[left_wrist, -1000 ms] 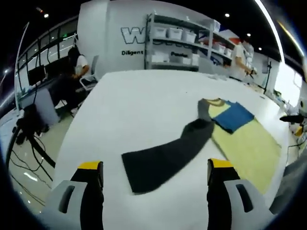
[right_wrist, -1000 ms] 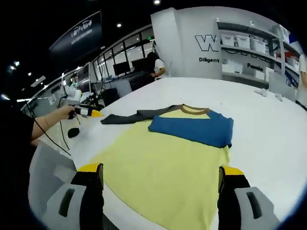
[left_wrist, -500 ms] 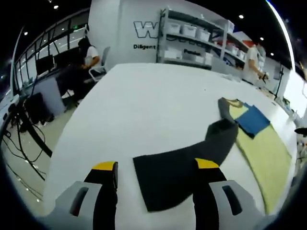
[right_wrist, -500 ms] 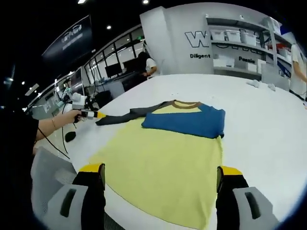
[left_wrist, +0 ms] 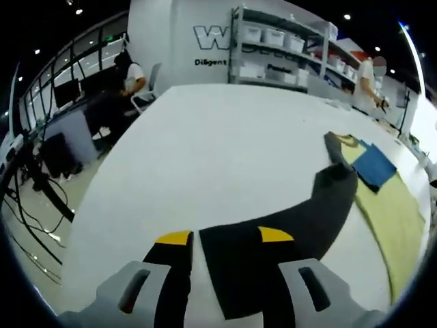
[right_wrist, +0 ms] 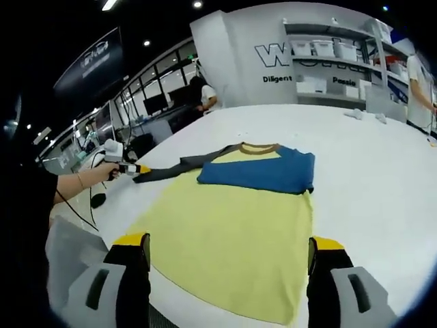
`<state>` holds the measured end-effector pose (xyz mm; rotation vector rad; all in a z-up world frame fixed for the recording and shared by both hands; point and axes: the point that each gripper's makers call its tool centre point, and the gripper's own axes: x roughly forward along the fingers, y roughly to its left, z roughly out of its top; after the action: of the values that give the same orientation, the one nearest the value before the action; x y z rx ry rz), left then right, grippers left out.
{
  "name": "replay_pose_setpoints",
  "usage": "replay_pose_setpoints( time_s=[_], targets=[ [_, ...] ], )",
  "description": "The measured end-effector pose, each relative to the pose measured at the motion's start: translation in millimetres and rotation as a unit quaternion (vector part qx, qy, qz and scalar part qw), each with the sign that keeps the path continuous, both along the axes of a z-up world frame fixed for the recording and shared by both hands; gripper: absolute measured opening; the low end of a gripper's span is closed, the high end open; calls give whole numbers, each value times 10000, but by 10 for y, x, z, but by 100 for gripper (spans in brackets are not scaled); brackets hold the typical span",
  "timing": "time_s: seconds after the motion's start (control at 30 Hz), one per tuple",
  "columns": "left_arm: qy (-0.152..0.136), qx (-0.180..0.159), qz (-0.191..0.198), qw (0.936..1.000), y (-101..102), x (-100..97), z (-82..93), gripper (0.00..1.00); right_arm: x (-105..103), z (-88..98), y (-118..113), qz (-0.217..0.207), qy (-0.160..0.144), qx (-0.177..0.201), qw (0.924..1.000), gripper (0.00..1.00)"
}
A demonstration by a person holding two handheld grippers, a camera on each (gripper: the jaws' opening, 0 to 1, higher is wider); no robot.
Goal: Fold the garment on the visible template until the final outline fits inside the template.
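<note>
While narrowing since before, left tongs (left_wrist: 225,239) now straddling grey sleeve (left_wrist: 287,229) edge; right tongs (right_wrist: 229,244) wide open.

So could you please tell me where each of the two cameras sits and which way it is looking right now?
Left gripper view: rides on the left hand-held gripper, low over the white table, looking along the dark grey sleeve toward the shelves; its own two jaws straddle the sleeve's end.
Right gripper view: rides on the right hand-held gripper at the yellow hem, looking across the shirt at the folded blue sleeve; the person's forearm shows, holding the left hand-held gripper.
Shared: the shirt, the table, the shelves.
</note>
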<state>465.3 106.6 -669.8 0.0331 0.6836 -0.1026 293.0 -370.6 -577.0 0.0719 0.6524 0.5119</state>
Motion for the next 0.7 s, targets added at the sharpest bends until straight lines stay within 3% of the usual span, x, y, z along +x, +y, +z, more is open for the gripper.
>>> replay_pose_setpoints(
  time_s=[0.07, 0.23, 0.37, 0.53, 0.63, 0.7],
  targets=[
    [46, 271, 19, 9996, 47, -21, -17, 33, -2, -4, 12, 29, -26, -32, 10000, 94],
    [-61, 285, 298, 9991, 61, 24, 0, 24, -16, 2, 79, 152, -68, -37, 9999, 92],
    [-70, 467, 280, 9985, 47, 61, -11, 8, -19, -8, 73, 151, -61, -94, 9998, 90],
    [-129, 563, 253, 9980, 60, 46, 44, 7, -4, -9, 43, 73, -55, -91, 9999, 86],
    [-375, 322, 292, 9983, 34, 65, 188, 7, -4, -14, 70, 104, -58, -75, 9999, 89],
    [-548, 354, 267, 9975, 58, 80, 312, 7, -7, -37, 102, 145, -43, -88, 9998, 91]
  ],
)
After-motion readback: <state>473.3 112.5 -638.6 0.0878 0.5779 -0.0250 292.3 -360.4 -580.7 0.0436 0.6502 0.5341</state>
